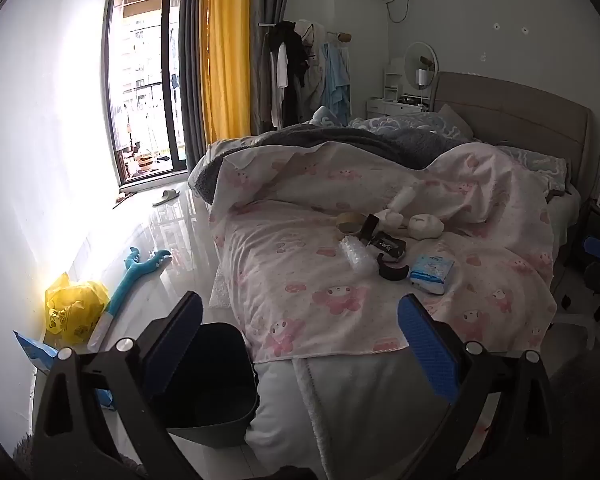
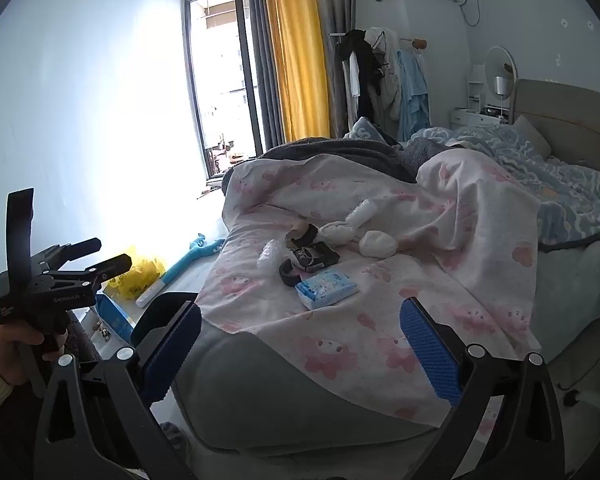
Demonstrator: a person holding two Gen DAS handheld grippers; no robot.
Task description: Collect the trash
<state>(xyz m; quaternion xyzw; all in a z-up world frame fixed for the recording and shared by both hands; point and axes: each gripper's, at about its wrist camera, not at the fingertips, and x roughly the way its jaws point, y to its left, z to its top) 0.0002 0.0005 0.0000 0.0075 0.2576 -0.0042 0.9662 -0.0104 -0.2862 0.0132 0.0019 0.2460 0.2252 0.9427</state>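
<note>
- The left gripper [image 1: 300, 344] hangs over the foot end of the bed [image 1: 340, 392], its blue-padded fingers [image 1: 428, 352] spread wide with nothing between them.
- The right gripper [image 2: 300, 348] is held the same way over that foot end, fingers far apart and bare; in its view the left gripper's body shows at the left, gripped by the person's hand [image 2: 16, 340].
- A dark trash bin [image 1: 216, 384] stands on the floor against the bed's foot-left corner, directly under the left gripper's left finger.
- The trash lies in a cluster on the pink-patterned sheet [image 1: 300, 280], around the middle of the bed: a blue tissue pack [image 1: 432, 274] nearest the foot edge, a curved black piece [image 1: 392, 270] just beside it, a dark box [image 1: 388, 245] behind that, and a bubble-wrap roll [image 1: 356, 256] to its left.
- A roll of tape [image 1: 348, 221] and white soft lumps [image 1: 420, 226] sit just beyond the cluster, towards the rumpled duvet.
- On the floor by the wall, well apart from the bed, lie a yellow plastic bag [image 1: 74, 308] and a blue plush toy [image 1: 136, 276].
</note>
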